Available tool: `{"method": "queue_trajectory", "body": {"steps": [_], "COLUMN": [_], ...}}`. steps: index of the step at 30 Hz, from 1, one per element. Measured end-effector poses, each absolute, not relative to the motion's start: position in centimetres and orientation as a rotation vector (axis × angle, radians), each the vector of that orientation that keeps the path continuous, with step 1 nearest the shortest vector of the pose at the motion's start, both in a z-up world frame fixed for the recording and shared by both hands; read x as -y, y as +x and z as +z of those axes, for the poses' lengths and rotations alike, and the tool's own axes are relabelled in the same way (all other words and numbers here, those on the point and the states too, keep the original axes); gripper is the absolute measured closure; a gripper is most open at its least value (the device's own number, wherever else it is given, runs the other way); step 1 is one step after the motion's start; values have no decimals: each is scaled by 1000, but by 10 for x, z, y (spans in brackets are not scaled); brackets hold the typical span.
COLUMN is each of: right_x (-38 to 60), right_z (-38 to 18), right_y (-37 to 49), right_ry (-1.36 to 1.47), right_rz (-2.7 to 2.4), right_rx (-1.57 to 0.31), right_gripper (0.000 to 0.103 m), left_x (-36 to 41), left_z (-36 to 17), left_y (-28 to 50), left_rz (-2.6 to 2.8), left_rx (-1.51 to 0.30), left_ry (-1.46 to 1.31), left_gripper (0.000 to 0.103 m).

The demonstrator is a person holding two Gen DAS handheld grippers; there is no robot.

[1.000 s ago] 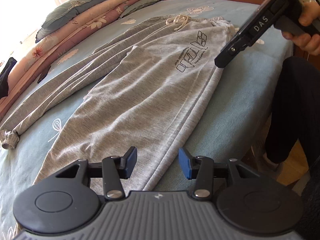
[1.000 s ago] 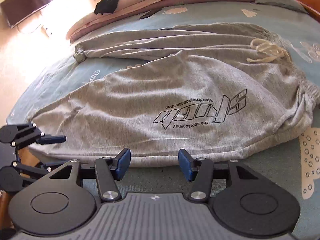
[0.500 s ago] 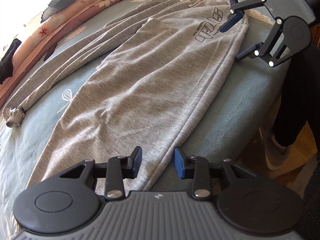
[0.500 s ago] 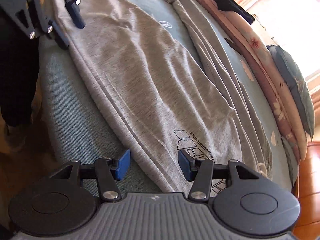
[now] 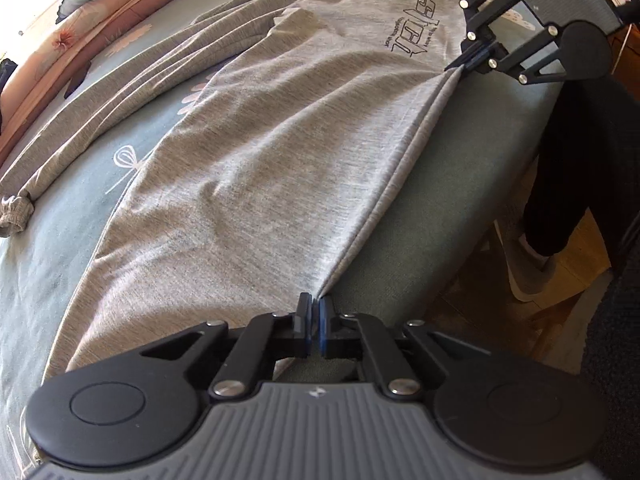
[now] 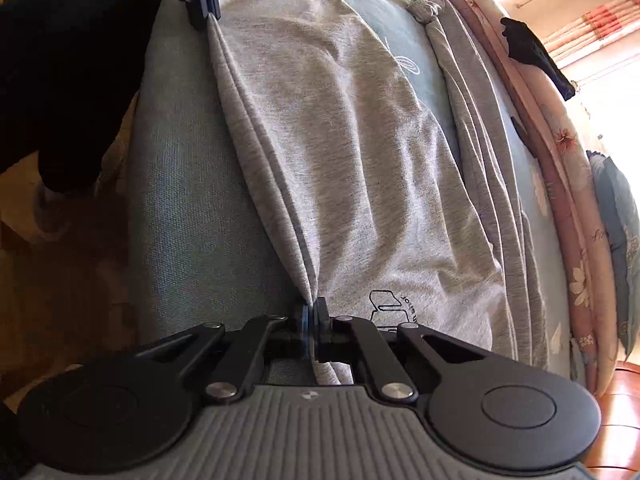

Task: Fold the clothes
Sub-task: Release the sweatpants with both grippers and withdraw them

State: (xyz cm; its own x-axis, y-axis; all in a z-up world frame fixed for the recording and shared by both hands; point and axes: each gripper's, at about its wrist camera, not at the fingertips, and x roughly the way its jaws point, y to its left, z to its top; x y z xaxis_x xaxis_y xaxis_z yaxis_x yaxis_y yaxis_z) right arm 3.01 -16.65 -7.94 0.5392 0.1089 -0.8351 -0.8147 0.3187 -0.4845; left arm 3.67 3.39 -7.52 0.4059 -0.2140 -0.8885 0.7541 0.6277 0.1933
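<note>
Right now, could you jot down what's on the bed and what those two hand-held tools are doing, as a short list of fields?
garment: grey pants, spread flat on the bed
left tool: shut on the pants' near edge
right tool: shut on the same edge, near the print
edge between tools: pulled taut
far side: pillows

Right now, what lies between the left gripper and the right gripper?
Only the near side edge of the grey sweatpants, pulled into a ridge from the left gripper to the right gripper; both wrist views show it.
</note>
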Motion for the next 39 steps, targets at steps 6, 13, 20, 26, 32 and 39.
{"method": "queue_trajectory", "body": {"steps": [6,13,20,26,32,39], "right_x": [174,187,172,154,110,152], "right_z": [-73,-25,-65,-94,-92,-62], "right_y": [36,61,148,138,121,110], "right_ry": [-931,-503,-152,-11,-84,-51], "right_rz": [721,705,497,530,603,428], "right_rx": [-887,-792,-858,-881,-860,-778], "right_gripper": [88,64,63,43,21,16], "left_x": [-49,-39,-38,-104,-145,-97], "left_z": [-60,-25,-68,-85,-76,-40], "left_y": [42,83,160,134,114,148], "left_rz": [-677,-634,-478,-390,-294,-517], "left_rx": [-997,-827,-928,-1002,-1032,-860], "left_ry": [570,447,267,177,172,95], "left_gripper": [98,79,78,74,71,55]}}
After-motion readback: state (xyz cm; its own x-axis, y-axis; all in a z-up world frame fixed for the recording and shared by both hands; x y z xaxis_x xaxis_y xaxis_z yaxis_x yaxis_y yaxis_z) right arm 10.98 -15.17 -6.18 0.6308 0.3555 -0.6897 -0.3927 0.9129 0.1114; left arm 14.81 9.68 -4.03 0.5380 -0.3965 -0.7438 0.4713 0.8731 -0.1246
